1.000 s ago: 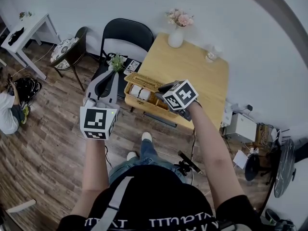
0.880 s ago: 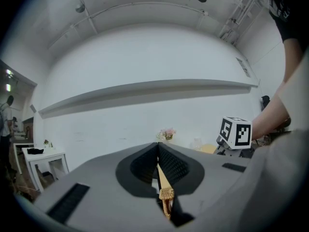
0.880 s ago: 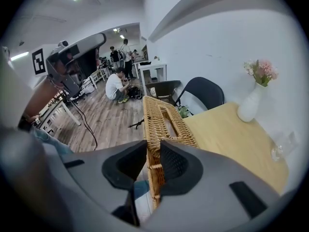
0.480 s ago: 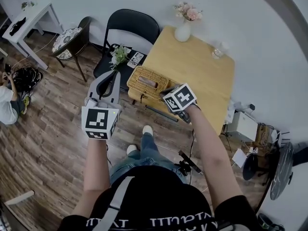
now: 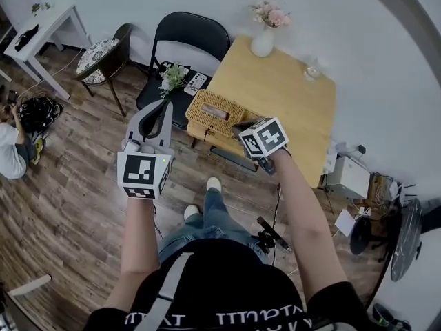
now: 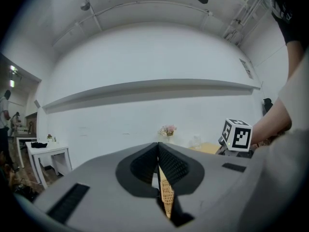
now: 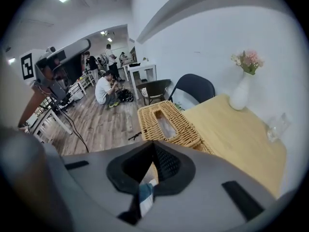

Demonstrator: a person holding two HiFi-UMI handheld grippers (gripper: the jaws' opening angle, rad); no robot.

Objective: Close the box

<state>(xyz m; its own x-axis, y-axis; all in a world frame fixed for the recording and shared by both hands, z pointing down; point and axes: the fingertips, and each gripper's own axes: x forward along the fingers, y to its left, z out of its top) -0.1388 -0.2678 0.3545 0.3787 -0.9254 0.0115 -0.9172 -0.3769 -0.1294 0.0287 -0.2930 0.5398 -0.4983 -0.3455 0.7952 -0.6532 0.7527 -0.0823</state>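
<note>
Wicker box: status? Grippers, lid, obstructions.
Left gripper shut, empty, left of the table. Right gripper shut, empty, at the wicker box near corner. Lid down. Vase and glass stand apart, far edge.

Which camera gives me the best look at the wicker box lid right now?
The right gripper view: the wicker box sits close, lid down, its slot plain. The head view shows it small and farther off; the left gripper view shows only a sliver past its jaws.

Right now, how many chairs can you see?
2. A black chair stands at the wooden table's left side; a brown chair sits between it and the white table. More may be hidden.
</note>
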